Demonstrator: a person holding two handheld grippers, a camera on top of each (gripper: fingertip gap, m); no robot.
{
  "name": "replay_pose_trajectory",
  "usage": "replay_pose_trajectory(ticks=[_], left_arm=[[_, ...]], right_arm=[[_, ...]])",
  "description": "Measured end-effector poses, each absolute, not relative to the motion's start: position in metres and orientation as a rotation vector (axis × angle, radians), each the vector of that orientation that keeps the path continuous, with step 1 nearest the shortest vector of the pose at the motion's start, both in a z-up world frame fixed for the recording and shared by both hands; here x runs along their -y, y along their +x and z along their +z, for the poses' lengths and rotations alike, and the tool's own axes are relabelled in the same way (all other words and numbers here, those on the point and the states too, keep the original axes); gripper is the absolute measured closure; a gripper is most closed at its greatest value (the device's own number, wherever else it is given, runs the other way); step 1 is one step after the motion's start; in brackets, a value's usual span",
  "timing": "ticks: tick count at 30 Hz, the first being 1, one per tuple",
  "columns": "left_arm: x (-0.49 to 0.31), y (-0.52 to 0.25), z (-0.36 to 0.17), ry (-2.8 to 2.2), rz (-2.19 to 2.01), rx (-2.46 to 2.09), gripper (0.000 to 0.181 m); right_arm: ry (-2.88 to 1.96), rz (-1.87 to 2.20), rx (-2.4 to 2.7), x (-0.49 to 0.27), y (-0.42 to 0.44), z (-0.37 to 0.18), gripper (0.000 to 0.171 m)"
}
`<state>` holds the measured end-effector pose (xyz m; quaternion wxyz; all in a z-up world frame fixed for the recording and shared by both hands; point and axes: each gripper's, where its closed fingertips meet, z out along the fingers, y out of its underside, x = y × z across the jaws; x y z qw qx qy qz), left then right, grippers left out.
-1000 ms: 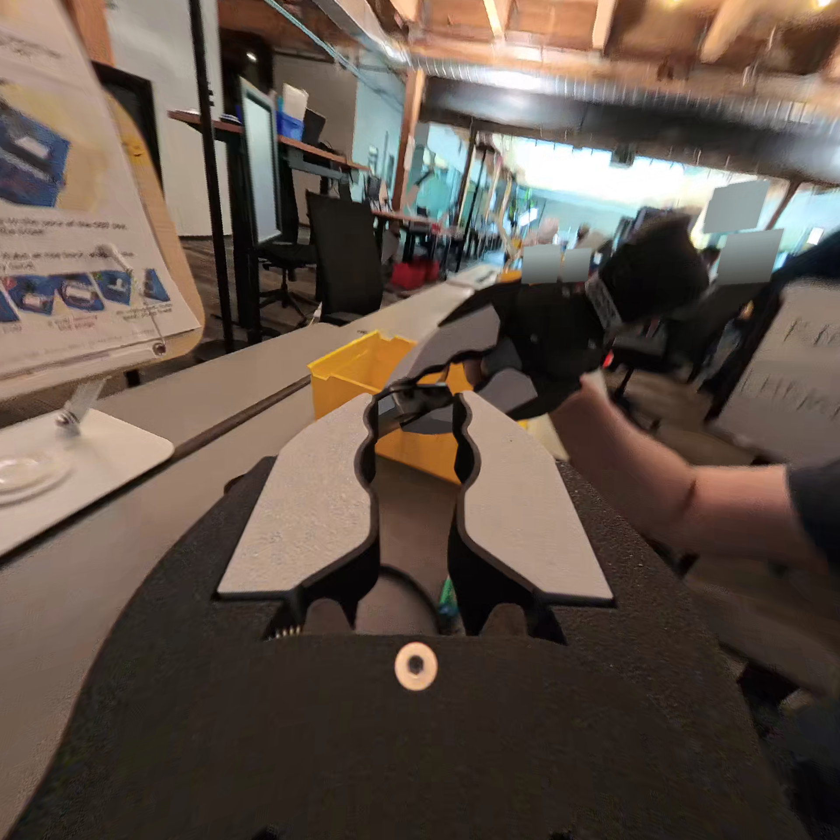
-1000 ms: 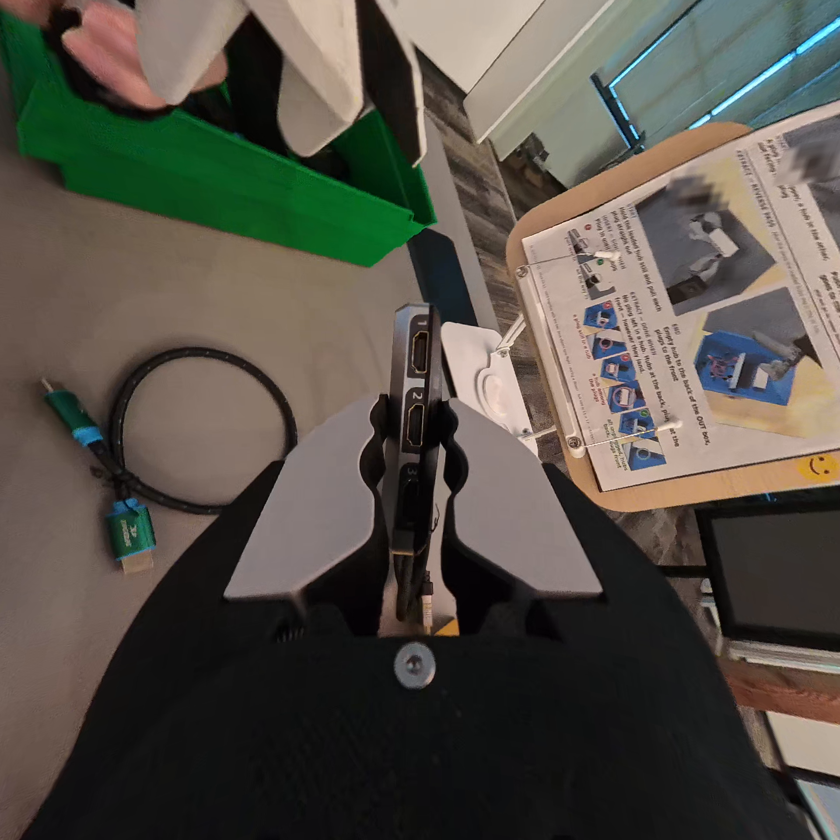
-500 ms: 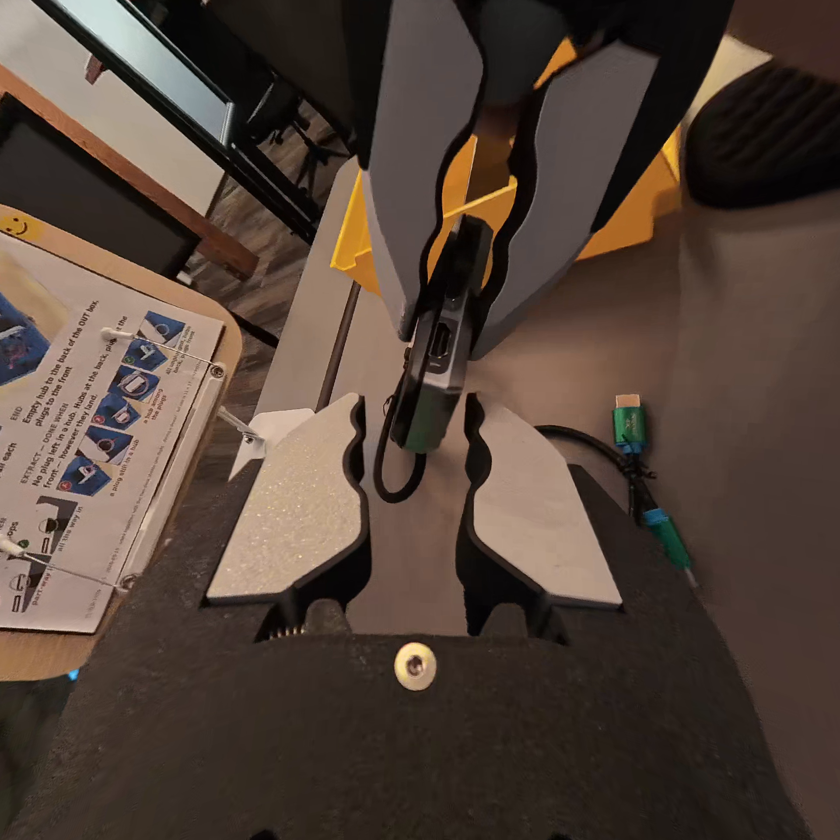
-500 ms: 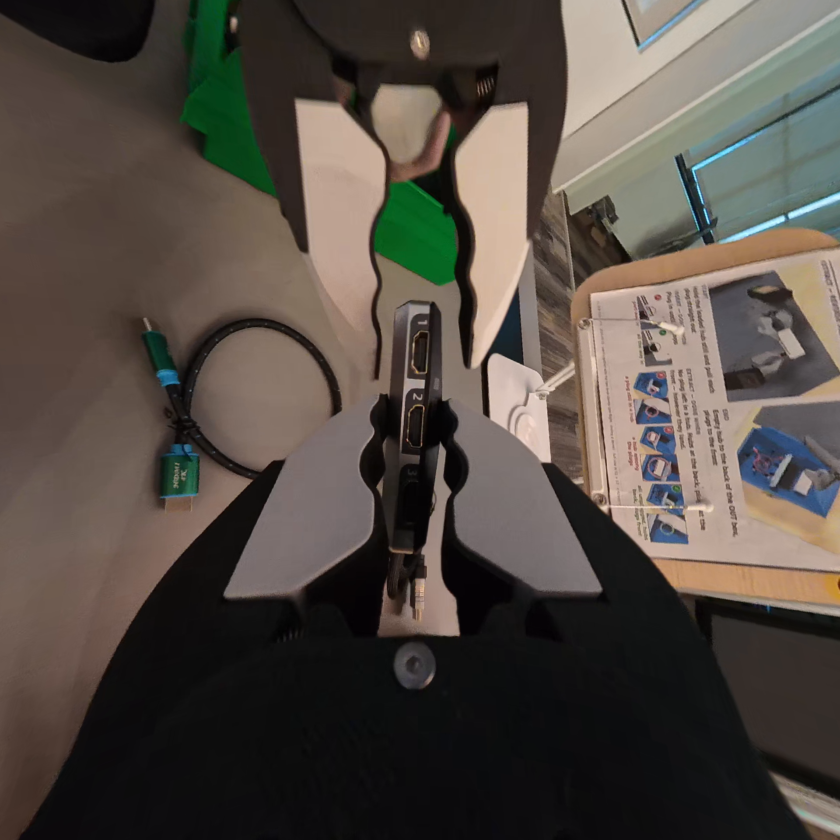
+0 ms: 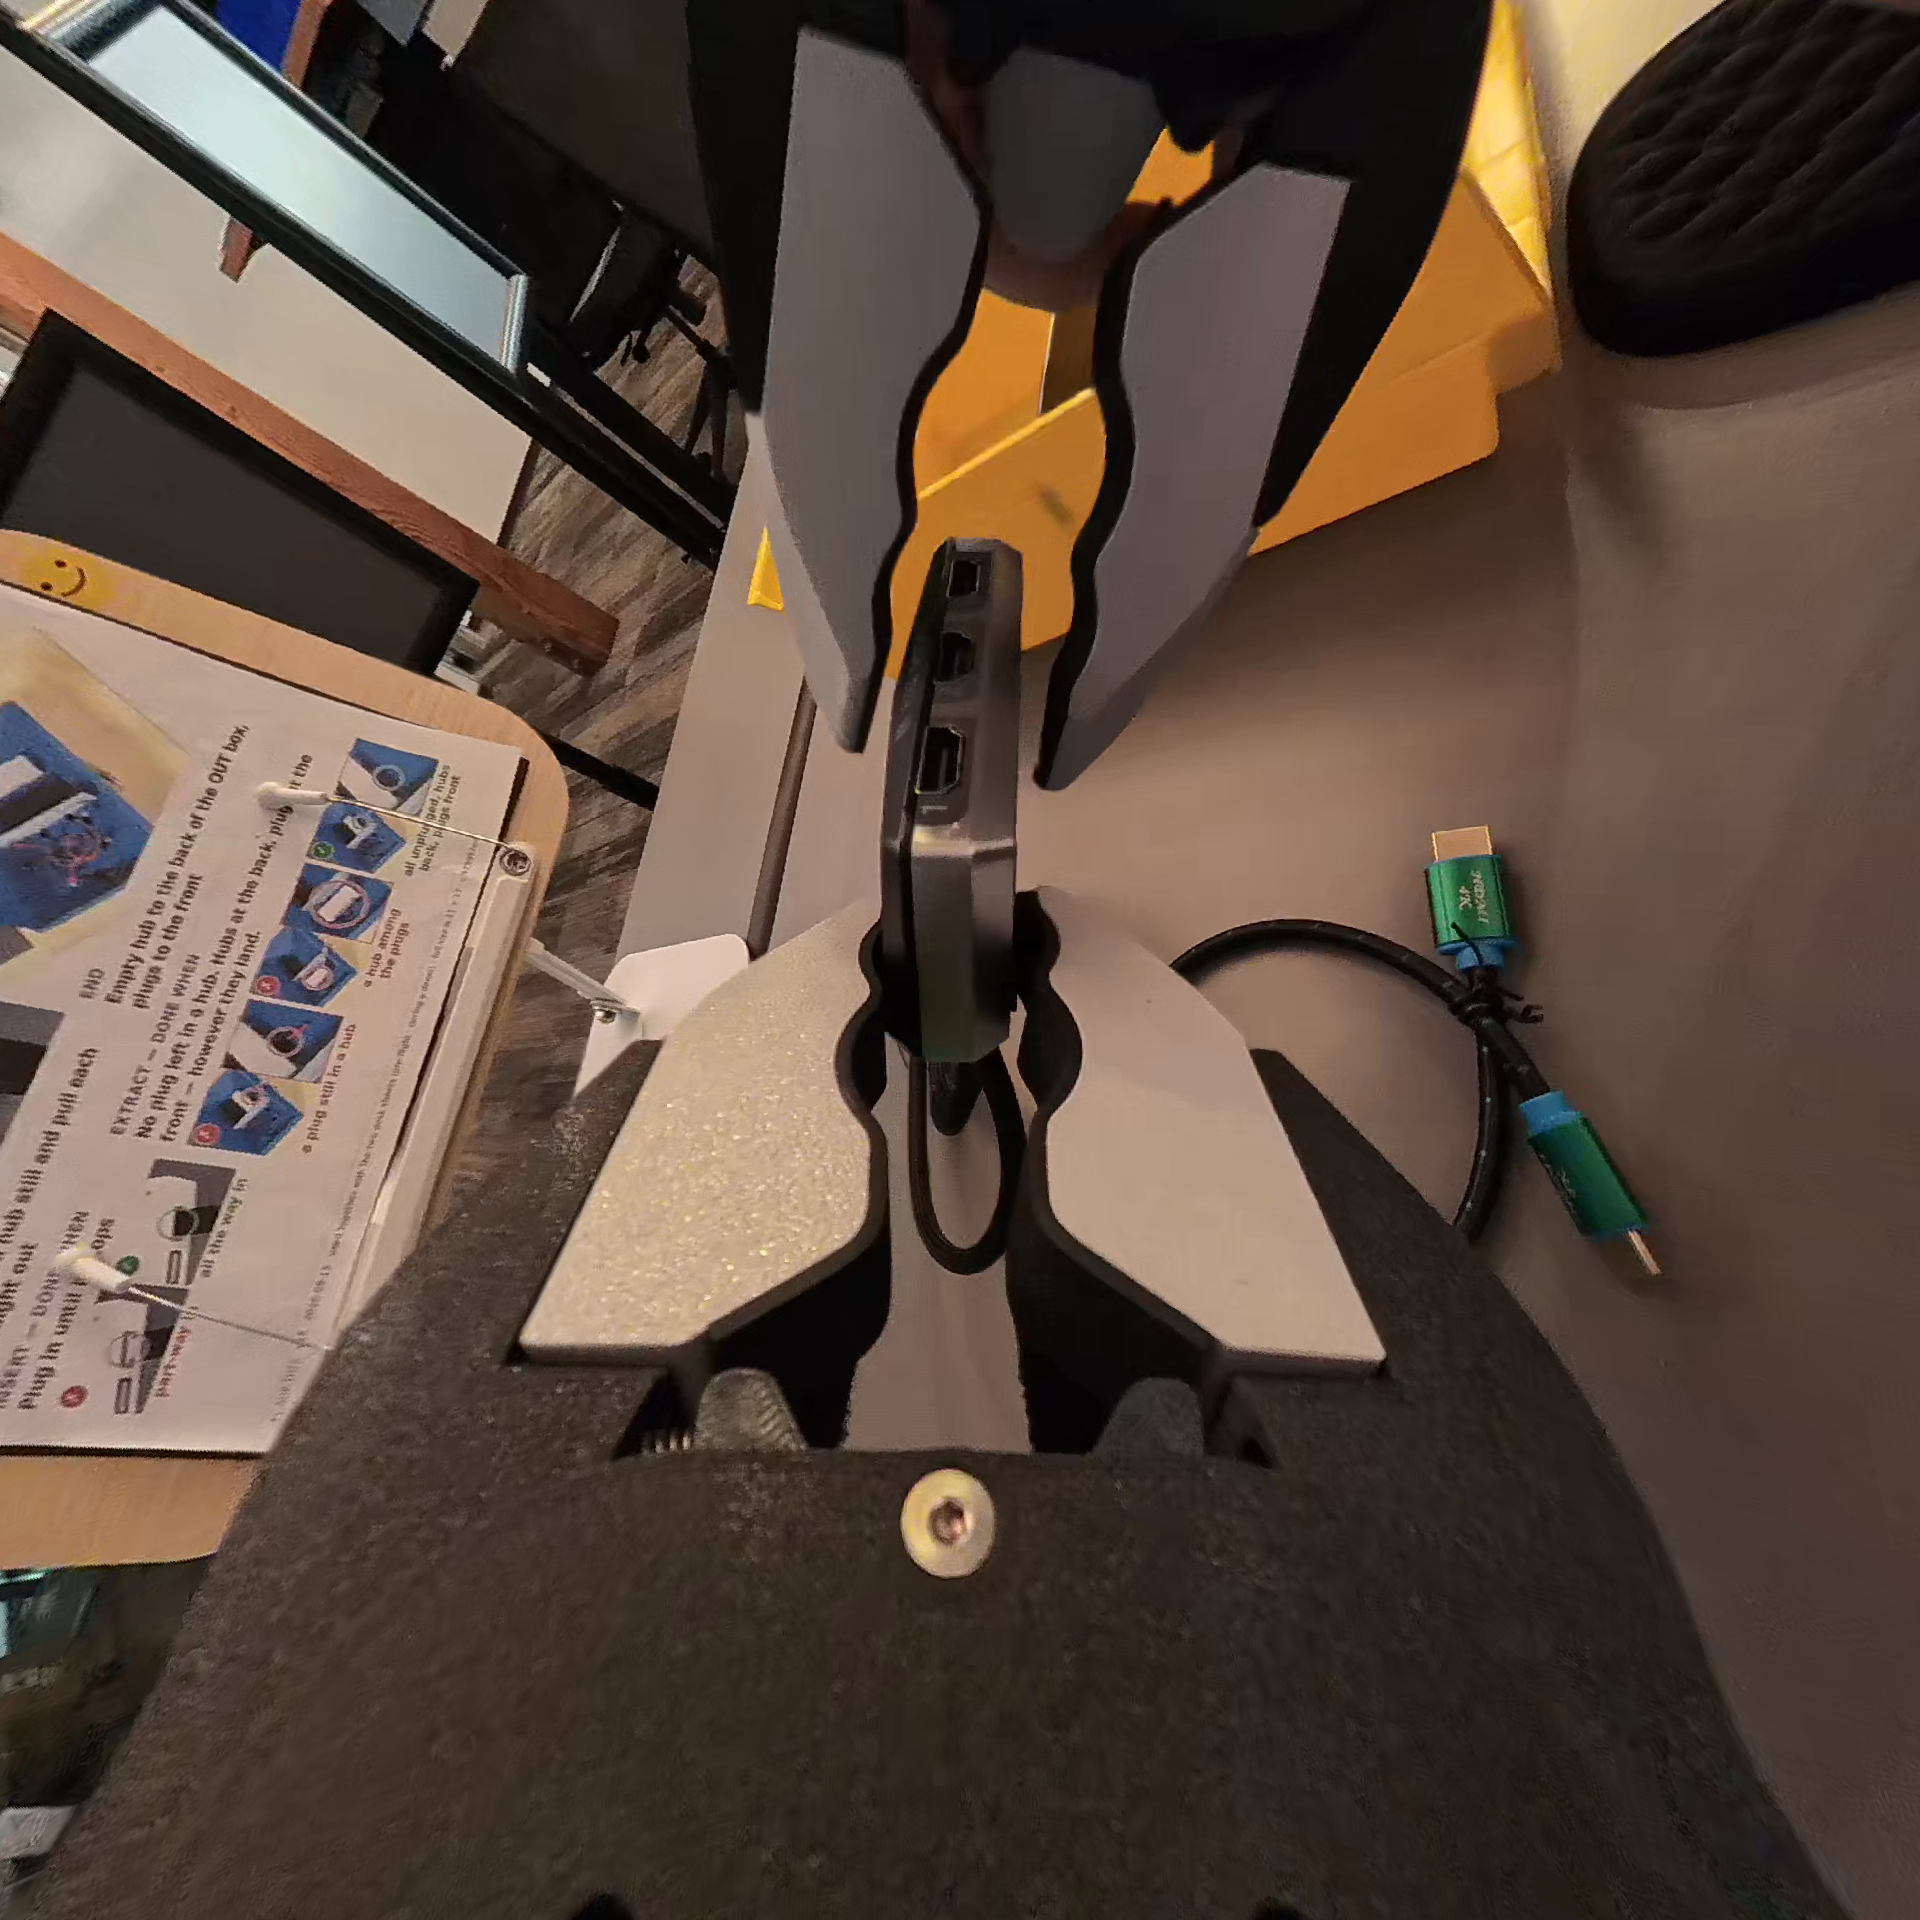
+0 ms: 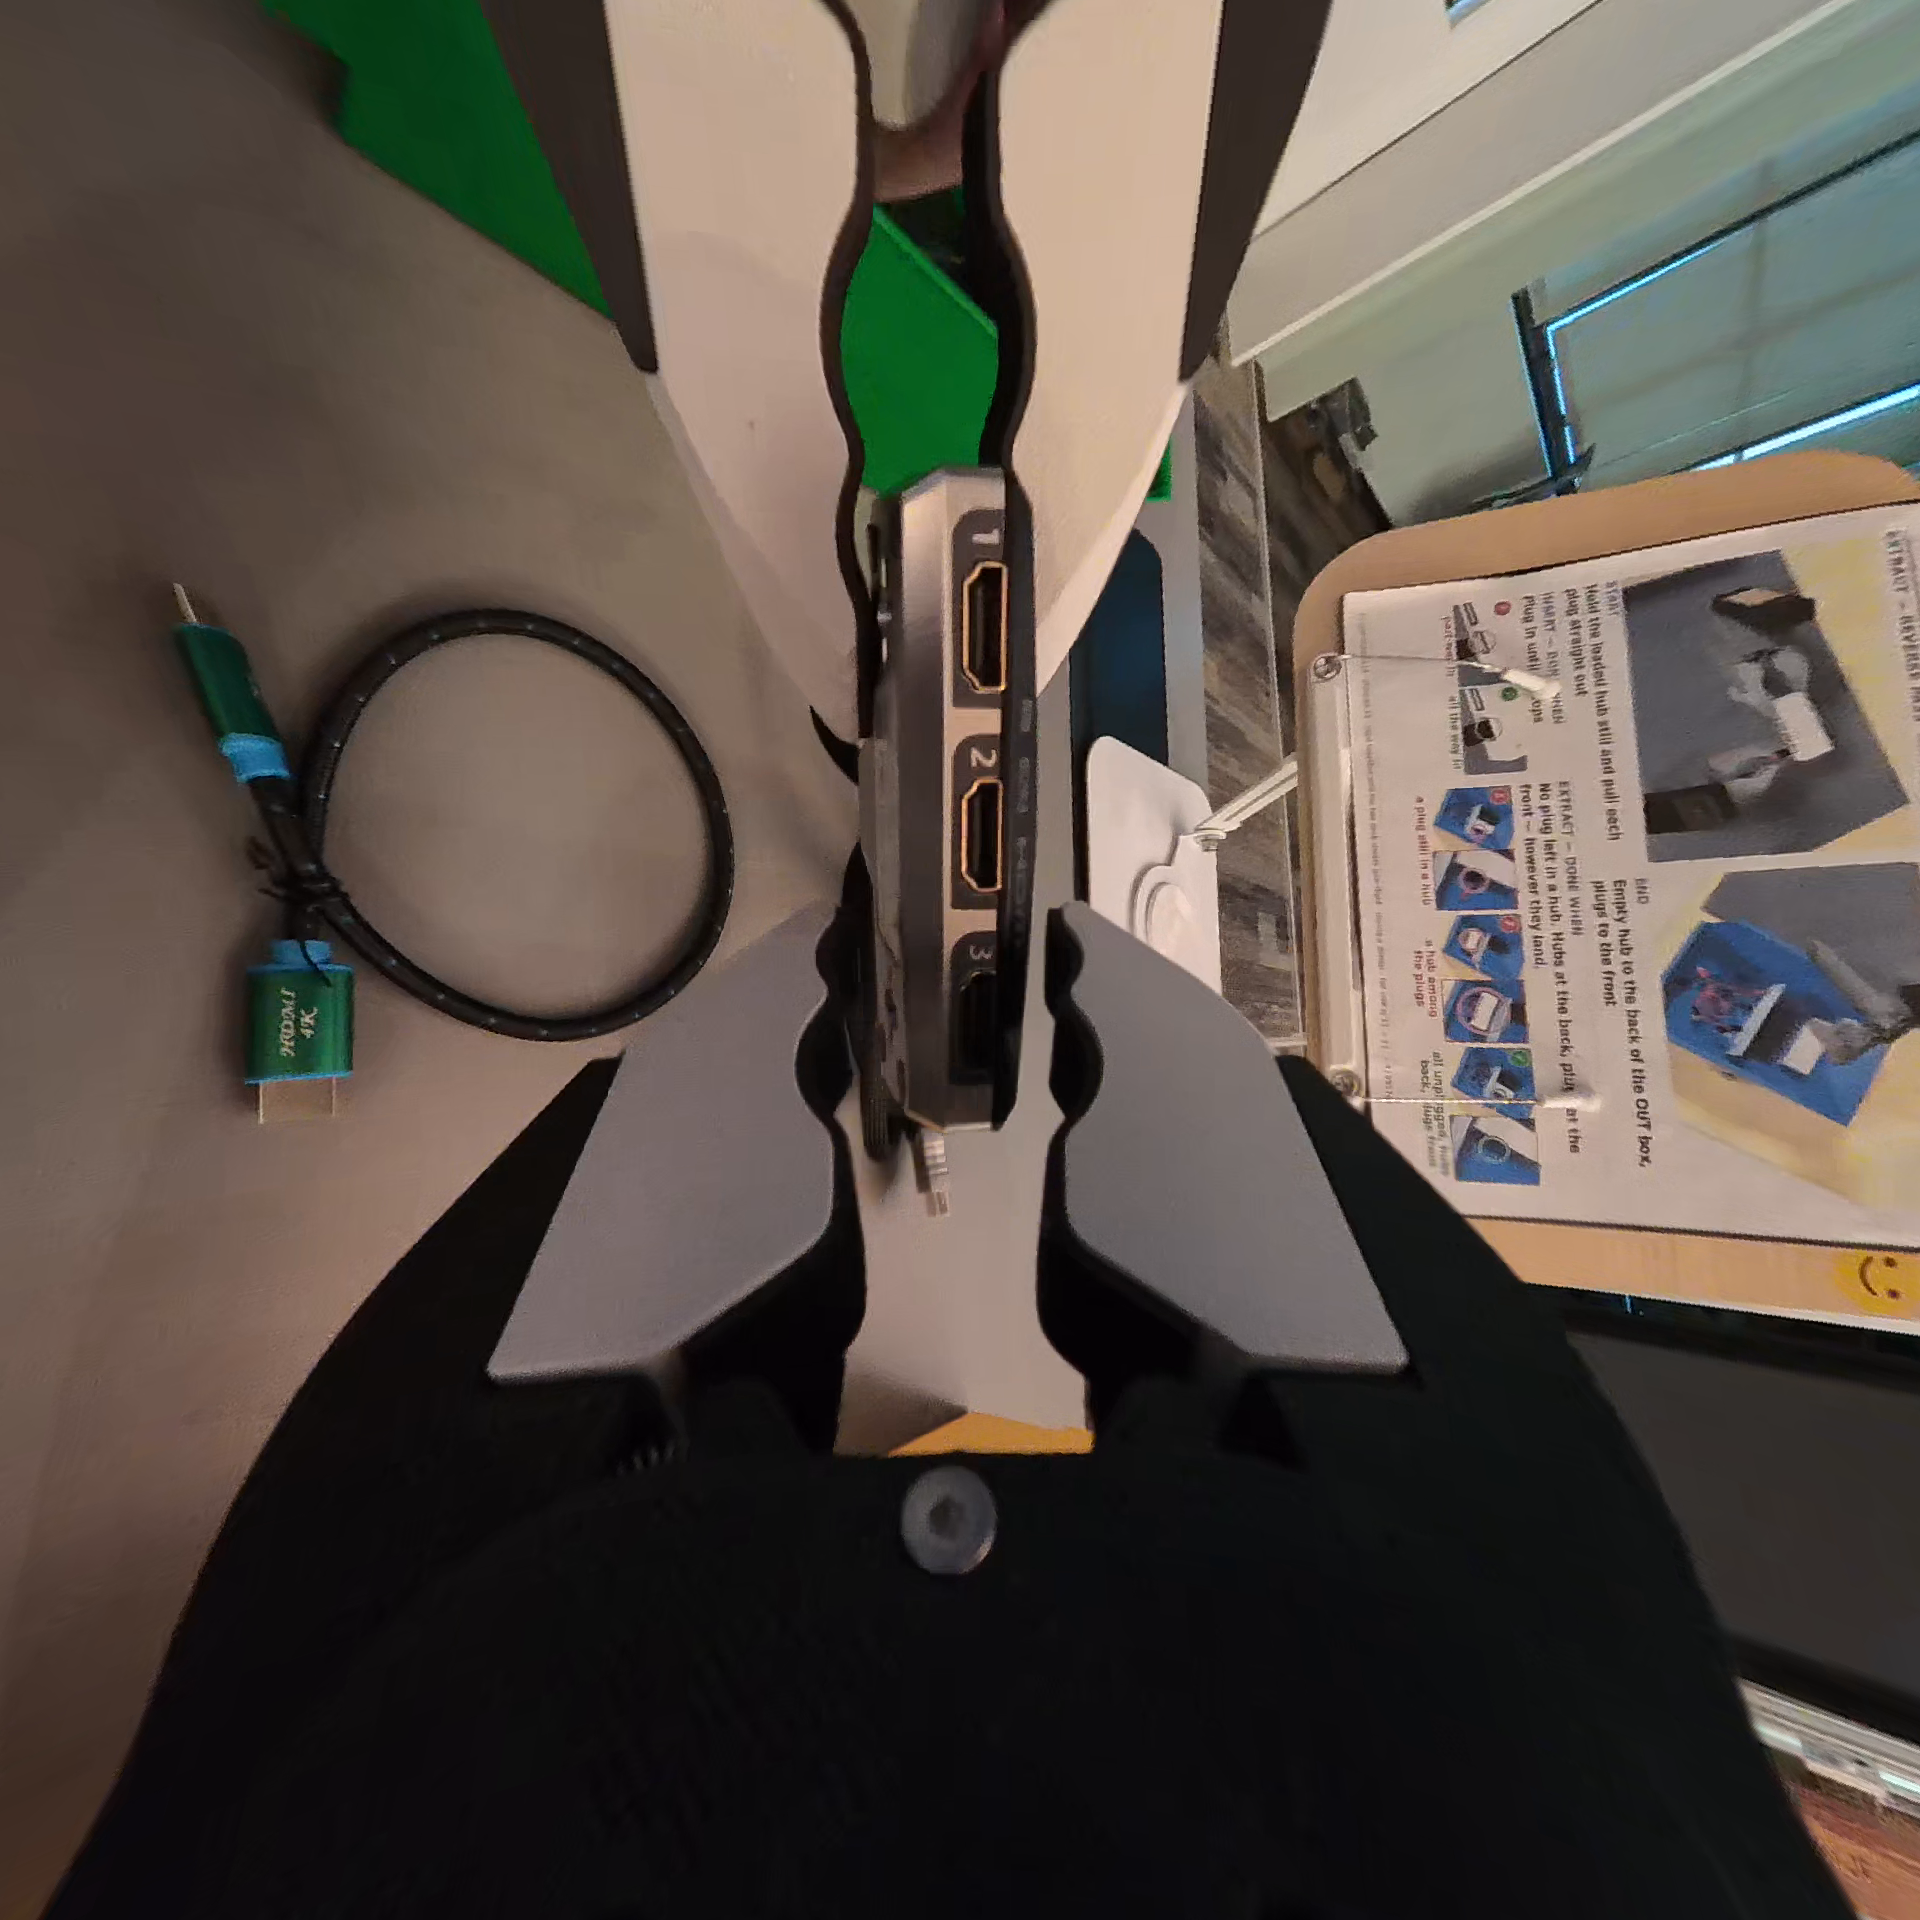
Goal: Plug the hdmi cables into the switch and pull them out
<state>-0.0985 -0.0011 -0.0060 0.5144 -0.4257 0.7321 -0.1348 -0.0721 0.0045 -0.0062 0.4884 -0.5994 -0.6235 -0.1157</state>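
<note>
A dark grey HDMI switch (image 5: pixel 961 883) with several ports stands on edge above the grey table. My left gripper (image 5: pixel 956 925) is shut on its near end, and the switch's own short cable (image 5: pixel 956 1195) loops between the fingers. My right gripper (image 6: pixel 945 925) sits around the other end of the switch (image 6: pixel 925 810), jaws open with gaps at the sides. Each gripper shows from above in the other's view: right gripper (image 5: pixel 951 758), left gripper (image 6: pixel 940 686). A black HDMI cable (image 5: pixel 1496 1039) with green plugs lies coiled on the table, unplugged; it also shows in the right wrist view (image 6: pixel 520 831).
A yellow bin (image 5: pixel 1351 416) stands behind the right gripper, a green bin (image 6: pixel 914 343) behind the left one. An instruction sheet on a wooden board (image 5: pixel 208 987) stands on a white base (image 5: pixel 675 977) at the table's edge. A black padded rest (image 5: pixel 1756 177) lies beside the yellow bin.
My left gripper swung down to the table, moved onto the switch and shut on its end. My right gripper, shut on the switch before, has opened.
</note>
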Motion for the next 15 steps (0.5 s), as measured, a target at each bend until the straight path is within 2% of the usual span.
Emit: replay_pose_trajectory(ticks=[3,6,10,15], left_arm=[[0.0,-0.097,-0.008,-1.008,-0.265,-1.768,0.16],[0.005,-0.094,-0.009,-0.971,-0.28,-1.756,0.16],[0.014,-0.087,-0.006,-0.933,-0.358,-1.735,0.145],[0.022,-0.08,-0.003,-0.86,-0.394,-1.7,0.145]], right_arm=[[-1.48,-0.284,1.548,-0.005,-0.071,-0.013,0.148],[-1.481,-0.242,1.563,-0.002,-0.07,-0.013,0.149],[-1.379,-0.263,1.624,0.003,-0.073,-0.012,0.149],[-1.247,-0.221,1.637,0.008,-0.085,-0.006,0.149]])
